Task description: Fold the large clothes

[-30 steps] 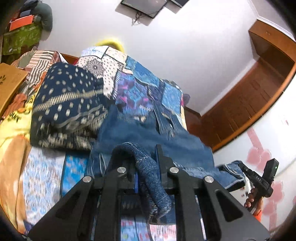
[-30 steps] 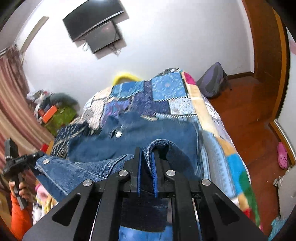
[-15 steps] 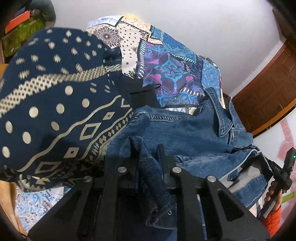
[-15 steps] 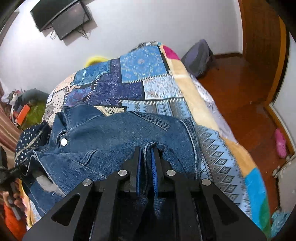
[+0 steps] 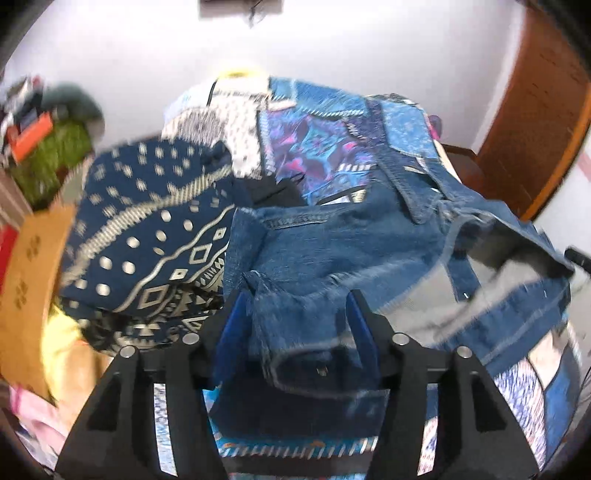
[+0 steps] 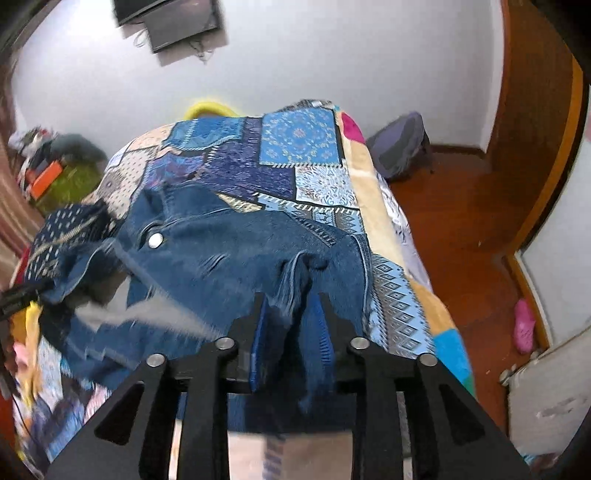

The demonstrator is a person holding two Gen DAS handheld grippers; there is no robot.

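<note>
1. The left wrist view looks forward between the left gripper (image 5: 295, 314) fingers, low and close over the denim jacket (image 5: 332, 251), facing across the patchwork bedspread (image 5: 317, 136) toward the white wall (image 5: 332, 44).
2. The right wrist view looks along the right gripper (image 6: 291, 314) in the same way, a little higher, facing the same wall with the wooden floor (image 6: 461, 221) on its right.
3. Both views share the jacket, the bedspread, the navy patterned cloth (image 5: 147, 221) and the wall-mounted screen (image 6: 177, 18).
4. Both views are motion-blurred.
</note>
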